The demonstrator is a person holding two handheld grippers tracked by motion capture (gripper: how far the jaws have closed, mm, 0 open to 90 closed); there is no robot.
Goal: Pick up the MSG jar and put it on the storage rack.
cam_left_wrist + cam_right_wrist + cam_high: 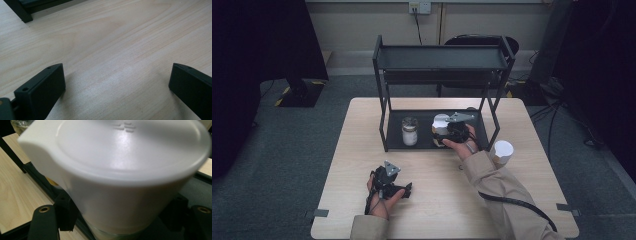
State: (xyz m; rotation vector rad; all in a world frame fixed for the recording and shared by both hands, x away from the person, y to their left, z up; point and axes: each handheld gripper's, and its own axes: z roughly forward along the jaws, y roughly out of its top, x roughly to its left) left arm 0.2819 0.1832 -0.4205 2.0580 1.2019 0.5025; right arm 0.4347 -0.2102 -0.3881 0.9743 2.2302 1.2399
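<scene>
A jar with a wide white lid stands on the lower tray of a black two-tier shelf. My right gripper reaches into the shelf from the front and is shut on this jar. In the right gripper view the white lid looms close, and a black finger sits against each side just under it. My left gripper rests on the wooden table near the front edge. Its jaws stand wide open over bare wood with nothing between them.
A second jar with a metal lid and white contents stands on the same tray, left of the held one. A white round container sits on the table right of the shelf. The upper shelf overhangs the tray.
</scene>
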